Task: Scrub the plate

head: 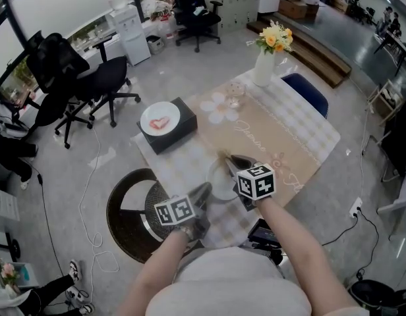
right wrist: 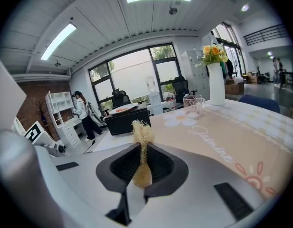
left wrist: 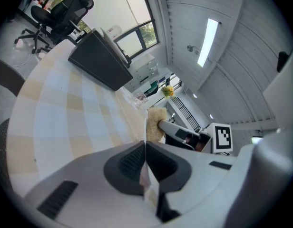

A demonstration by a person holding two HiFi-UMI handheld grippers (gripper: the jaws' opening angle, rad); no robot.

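White plate (head: 221,182) is at the near edge of the checked tablecloth (head: 319,135), btwn the two tools: the left gripper (head: 204,191) is clamped tight on its rim, which shows as a thin white sliver in the left gripper view. The right gripper (head: 231,160) is pinched on a straw-coloured scrubber (right wrist: 142,148), fibres sticking up past the jaws, at the plate's far side. Further back: black box (head: 173,135) w/ a second plate (head: 160,119) on top, glass cup (head: 236,94), white vase (head: 263,68) w/ yellow flowers (head: 275,37).
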